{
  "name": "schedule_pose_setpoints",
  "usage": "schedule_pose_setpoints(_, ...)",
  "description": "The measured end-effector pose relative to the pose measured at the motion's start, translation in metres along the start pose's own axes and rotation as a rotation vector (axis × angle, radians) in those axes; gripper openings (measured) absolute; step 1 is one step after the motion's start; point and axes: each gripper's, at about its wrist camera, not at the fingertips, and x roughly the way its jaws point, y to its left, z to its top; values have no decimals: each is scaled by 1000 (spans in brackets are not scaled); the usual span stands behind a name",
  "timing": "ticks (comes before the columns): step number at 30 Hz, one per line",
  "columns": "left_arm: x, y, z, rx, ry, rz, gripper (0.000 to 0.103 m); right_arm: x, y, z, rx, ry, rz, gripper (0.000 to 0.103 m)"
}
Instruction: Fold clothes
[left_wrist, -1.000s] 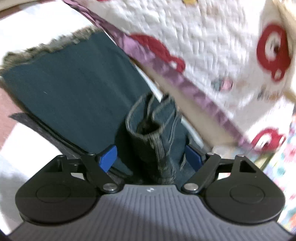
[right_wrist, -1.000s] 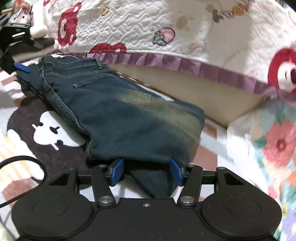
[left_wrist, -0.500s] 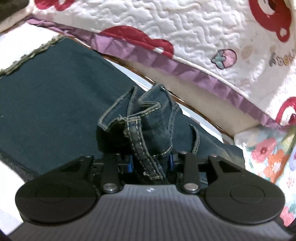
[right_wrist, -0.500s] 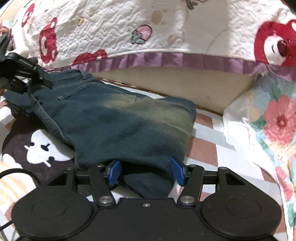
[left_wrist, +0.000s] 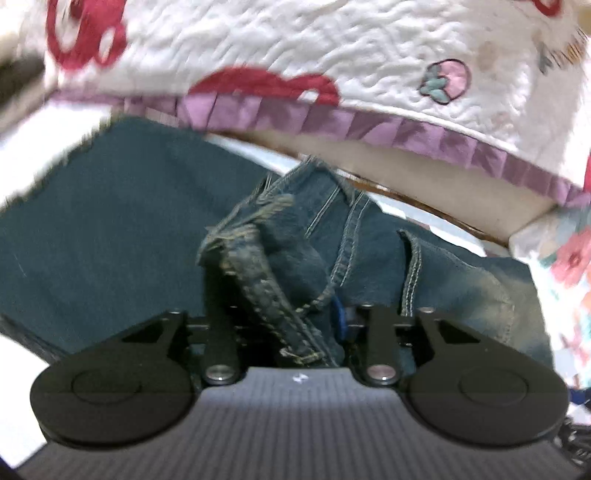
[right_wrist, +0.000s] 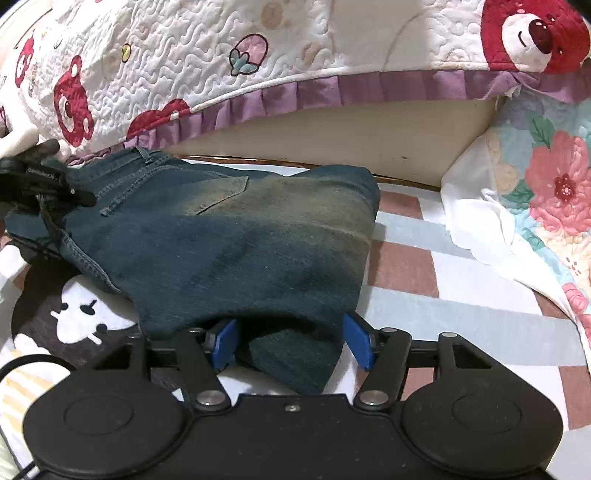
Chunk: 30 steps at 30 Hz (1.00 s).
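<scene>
Dark blue jeans (right_wrist: 221, 236) lie folded on a patterned mat, faded to olive near the fold. My right gripper (right_wrist: 291, 341) is open, its blue pads on either side of the folded edge nearest me. In the left wrist view, my left gripper (left_wrist: 291, 317) is shut on the bunched waistband of the jeans (left_wrist: 266, 273), lifted off the mat. A frayed dark leg panel (left_wrist: 92, 229) spreads to the left. The left gripper (right_wrist: 44, 184) also shows at the far left of the right wrist view, clamped on the waistband.
A quilted bedspread (right_wrist: 221, 55) with red bears and a purple ruffle hangs over the bed edge just behind the jeans. A floral quilt (right_wrist: 546, 192) and white cloth lie at the right. The mat (right_wrist: 406, 266) has brown and grey checks.
My left gripper closed on the waistband and lifted it, swinging rightward along the bed edge. My right gripper stayed open at the folded edge, with the view shifting slightly.
</scene>
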Motion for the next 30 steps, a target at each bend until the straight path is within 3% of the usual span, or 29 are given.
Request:
schedule_pose_setpoints(9,-20,-40,27,252,-111,98,21,-1,9,-6,-104,-28,-18,67)
schedule_pose_setpoints(19,-48,-42,92,306,-255,119,21,17,16,-11,-144,-15,-17,68)
schedule_pose_setpoints(24,-70,-15,112,251,-348,155,21,16,21,-12,-161,-27,-26,69)
schedule_pose_setpoints(27,-61,24,96,214,-312,202,21,16,18,-12,-127,-23,0,69)
schedule_pose_setpoints(30,-33,74,65,94,-176,239,21,16,18,-11,-114,-21,20,69)
